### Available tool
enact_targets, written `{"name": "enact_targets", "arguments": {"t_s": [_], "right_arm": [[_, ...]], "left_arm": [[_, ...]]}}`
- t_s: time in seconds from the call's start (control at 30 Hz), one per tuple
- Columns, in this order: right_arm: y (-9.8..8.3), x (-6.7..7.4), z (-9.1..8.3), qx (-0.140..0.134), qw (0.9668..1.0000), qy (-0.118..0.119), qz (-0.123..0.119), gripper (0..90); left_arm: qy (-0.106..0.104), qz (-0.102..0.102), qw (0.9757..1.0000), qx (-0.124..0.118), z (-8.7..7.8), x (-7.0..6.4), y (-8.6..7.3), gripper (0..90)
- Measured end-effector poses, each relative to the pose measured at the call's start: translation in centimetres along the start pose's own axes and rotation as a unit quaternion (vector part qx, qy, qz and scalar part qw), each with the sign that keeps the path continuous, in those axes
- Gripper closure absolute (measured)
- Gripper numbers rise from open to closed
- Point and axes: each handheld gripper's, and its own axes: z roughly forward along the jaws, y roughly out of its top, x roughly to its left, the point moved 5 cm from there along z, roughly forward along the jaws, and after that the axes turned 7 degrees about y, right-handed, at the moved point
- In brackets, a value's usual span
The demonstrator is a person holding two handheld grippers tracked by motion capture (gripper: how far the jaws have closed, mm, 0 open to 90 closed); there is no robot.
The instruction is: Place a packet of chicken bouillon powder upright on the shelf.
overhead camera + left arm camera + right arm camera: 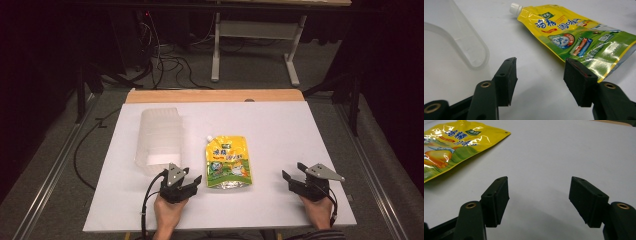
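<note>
Both claws — left claw (194, 181) and right claw (292, 172) — are resting wide open and empty on the tabletop (280, 125), flanking the yellow pouch (228, 161); nothing begun, likely grasping it next for the clear container (159, 137).

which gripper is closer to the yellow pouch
Left. The left gripper sits just beside the yellow pouch's lower left corner, jaws open, not touching it. The right gripper is farther off to the pouch's right, with bare table between them.
</note>
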Motion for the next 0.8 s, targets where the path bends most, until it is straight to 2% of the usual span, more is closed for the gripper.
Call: {"name": "enact_targets", "arguments": {"t_s": [0.4,0.8], "right_arm": [[-0.02,0.04,0.03,0.003,1.0000,-0.002,0.002,33.0],[-0.01,0.00,0.15,0.007,1.0000,-0.001,-0.002,34.0]], "left_arm": [[-0.004,0.002,1.0000,0.003,0.06,-0.02,-0.02,43.3],[0.002,0.008,1.0000,-0.002,-0.02,-0.12,0.00,42.3]]}}
